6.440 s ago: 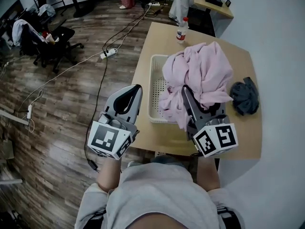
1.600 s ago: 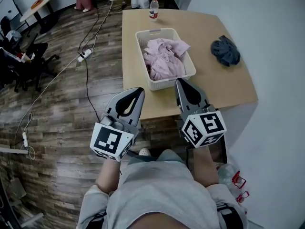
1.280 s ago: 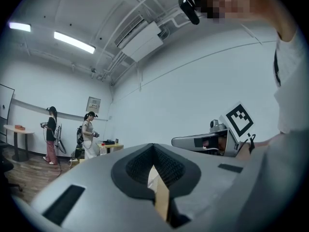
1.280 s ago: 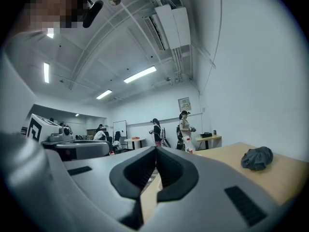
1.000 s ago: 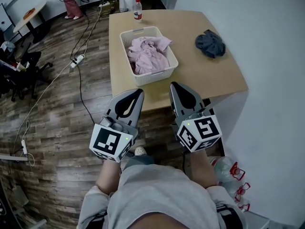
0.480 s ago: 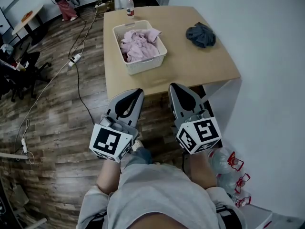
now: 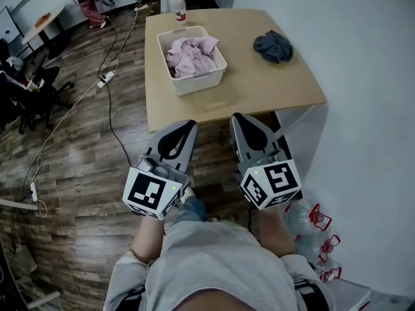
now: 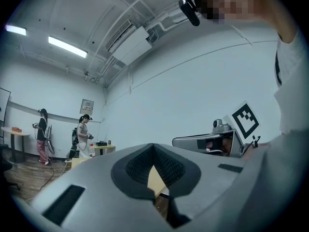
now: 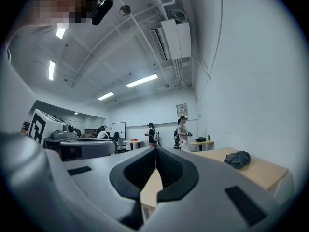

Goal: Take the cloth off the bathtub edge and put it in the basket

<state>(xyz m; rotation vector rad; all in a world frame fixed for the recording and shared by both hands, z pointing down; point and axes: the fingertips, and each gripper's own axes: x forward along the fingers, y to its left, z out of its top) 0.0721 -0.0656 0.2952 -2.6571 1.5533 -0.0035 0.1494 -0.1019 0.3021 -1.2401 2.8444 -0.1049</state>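
The pink cloth [image 7: 189, 55] lies bundled inside the white basket [image 7: 194, 83] on the wooden table [image 7: 272, 89]. Both grippers hang in front of the person, short of the table's near edge and well away from the basket. My left gripper [image 7: 186, 126] has its jaws together with nothing between them. My right gripper [image 7: 238, 118] is likewise shut and empty. In the right gripper view the jaw tips [image 9: 155, 148] meet, with the table [image 9: 260, 170] beyond them.
A dark grey cloth [image 7: 273, 46] lies on the table's right side, also seen in the right gripper view [image 9: 238, 158]. A water bottle [image 7: 179, 5] stands at the far edge. A white wall [image 7: 369, 76] runs along the right. Cables [image 7: 107, 83] cross the wooden floor; office chairs [image 7: 26, 89] stand left.
The pink cloth went from being held over the basket to lying in it. Since then both grippers have drawn back from the table, which now sits farther off in the head view.
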